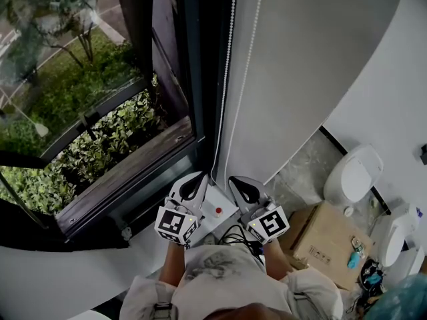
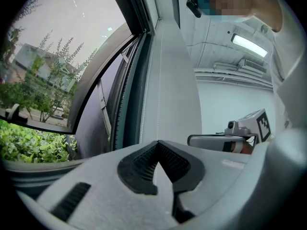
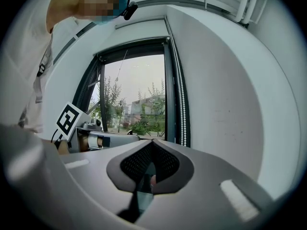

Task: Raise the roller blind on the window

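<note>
**Fingers clenched beneath the blind's chain**

Beyond the window (image 1: 80,79) a hedge (image 1: 113,142) grows; the roller blind's bead chain (image 1: 230,79) hangs down the frame's right edge; near its foot the left gripper (image 1: 195,187) and right gripper (image 1: 244,189) sit side by side, fingers clenched on both; whether the left pinches the chain cannot be told; only the head view shows the cardboard box (image 1: 327,242) at far right; only the right gripper view shows trees through the pane up to its top frame.
</note>
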The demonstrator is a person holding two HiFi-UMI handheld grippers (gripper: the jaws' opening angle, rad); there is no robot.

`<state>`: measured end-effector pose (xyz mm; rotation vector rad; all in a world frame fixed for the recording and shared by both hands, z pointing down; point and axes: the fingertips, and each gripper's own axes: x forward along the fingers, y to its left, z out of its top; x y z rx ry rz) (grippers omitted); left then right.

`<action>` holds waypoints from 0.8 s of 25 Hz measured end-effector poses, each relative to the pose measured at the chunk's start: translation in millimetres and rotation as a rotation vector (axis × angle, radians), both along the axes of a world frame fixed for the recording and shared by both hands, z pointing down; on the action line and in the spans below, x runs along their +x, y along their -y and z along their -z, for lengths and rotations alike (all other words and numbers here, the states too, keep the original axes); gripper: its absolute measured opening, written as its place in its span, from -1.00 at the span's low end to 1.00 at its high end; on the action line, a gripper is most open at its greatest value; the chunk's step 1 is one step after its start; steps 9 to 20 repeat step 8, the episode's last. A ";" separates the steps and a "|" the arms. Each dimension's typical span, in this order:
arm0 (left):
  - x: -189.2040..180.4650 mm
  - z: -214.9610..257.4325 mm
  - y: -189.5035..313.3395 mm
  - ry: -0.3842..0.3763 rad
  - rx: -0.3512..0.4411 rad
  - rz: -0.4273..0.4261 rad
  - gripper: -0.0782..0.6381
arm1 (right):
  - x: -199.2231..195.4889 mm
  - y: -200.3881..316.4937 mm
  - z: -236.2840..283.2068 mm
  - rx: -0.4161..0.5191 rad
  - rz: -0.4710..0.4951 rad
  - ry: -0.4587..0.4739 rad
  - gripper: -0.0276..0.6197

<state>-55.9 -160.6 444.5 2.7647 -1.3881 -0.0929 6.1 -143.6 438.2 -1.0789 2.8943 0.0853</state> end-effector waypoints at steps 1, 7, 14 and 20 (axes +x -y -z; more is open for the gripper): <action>-0.1 0.1 0.2 0.000 0.001 0.000 -0.76 | 0.0 0.2 -0.1 0.001 -0.001 -0.001 -0.90; -0.4 -0.5 0.1 -0.002 0.003 0.003 -0.76 | -0.2 -0.3 -0.5 0.004 -0.002 -0.003 -0.90; -0.3 -0.7 -0.1 -0.002 0.003 0.003 -0.76 | -0.2 -0.6 -0.5 0.005 -0.002 -0.003 -0.90; -0.3 -0.7 -0.1 -0.002 0.003 0.003 -0.76 | -0.2 -0.6 -0.5 0.005 -0.002 -0.003 -0.90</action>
